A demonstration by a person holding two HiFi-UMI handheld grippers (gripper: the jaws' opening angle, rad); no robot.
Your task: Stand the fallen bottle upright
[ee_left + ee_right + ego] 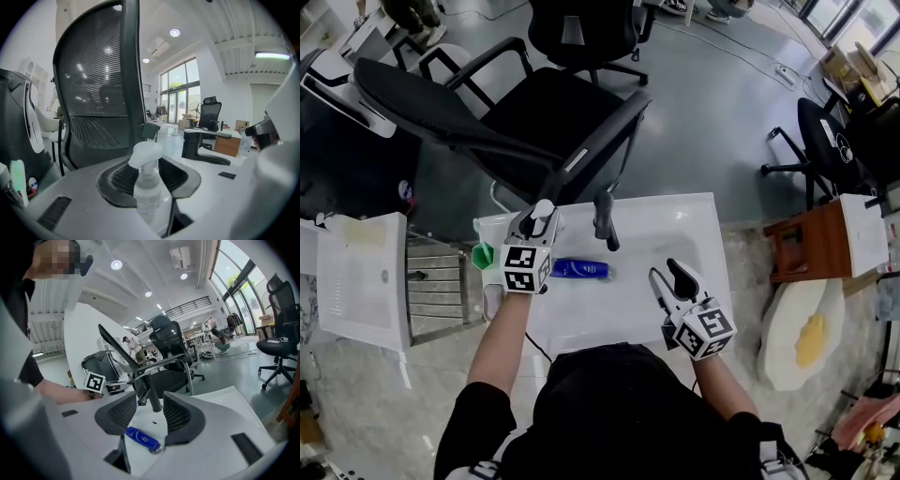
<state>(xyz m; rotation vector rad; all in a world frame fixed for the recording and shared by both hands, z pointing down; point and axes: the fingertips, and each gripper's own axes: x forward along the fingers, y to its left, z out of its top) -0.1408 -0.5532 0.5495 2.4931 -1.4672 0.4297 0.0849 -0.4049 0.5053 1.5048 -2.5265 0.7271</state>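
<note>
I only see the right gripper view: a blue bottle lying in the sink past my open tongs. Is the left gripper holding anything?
Observer: Yes. The left tongs are closed on a clear pump bottle, which is upright with a white pump head on top.
Operator: Where is that relative to the blue bottle?
Observer: In the head view the left tongs sit at the left end of the blue bottle, near the left rim of the sink.
Operator: Anything else on that side?
Observer: A small green object stands at the sink's left edge. I can't tell what it is.
</note>
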